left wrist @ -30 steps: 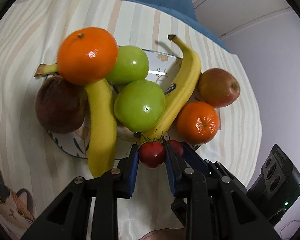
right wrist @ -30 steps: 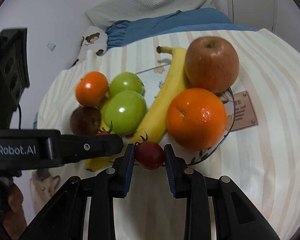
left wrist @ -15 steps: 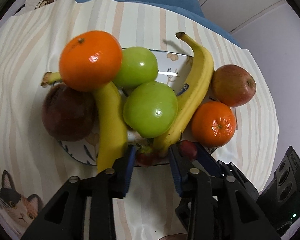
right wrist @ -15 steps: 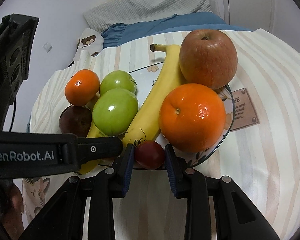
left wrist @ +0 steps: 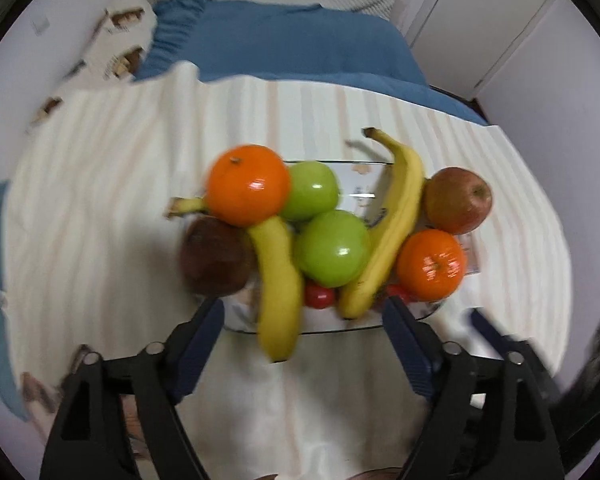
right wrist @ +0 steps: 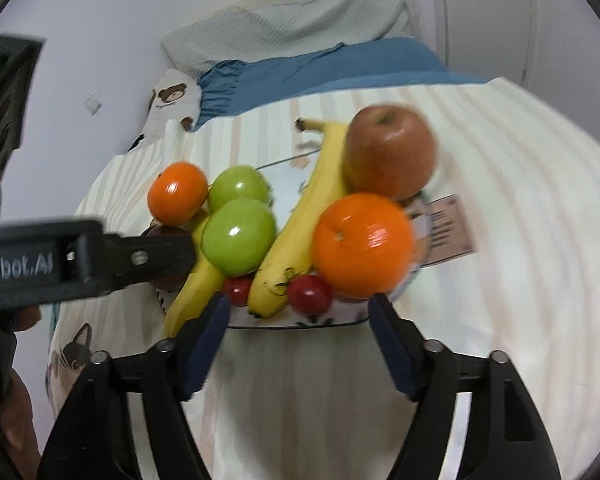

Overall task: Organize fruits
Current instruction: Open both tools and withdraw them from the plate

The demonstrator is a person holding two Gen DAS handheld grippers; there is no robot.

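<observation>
Both my wrist cameras look forward and down at the fruit plate point(left wrist: 332, 330) from close by. My left view sits further left; my right view catches my left gripper point(right wrist: 172, 252) crossing in. Both share the plate point(right wrist: 300, 326).

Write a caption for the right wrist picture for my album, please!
Open right gripper facing a plate of bananas, apples, oranges and two cherry tomatoes.

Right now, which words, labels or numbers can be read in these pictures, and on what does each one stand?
"Robot.AI": on the black arm of the left tongs, cut off at the picture's edge.
Brown tag on the striped cloth beside the plate: printed lines, too blurred to read.
Nothing else is readable.
</observation>
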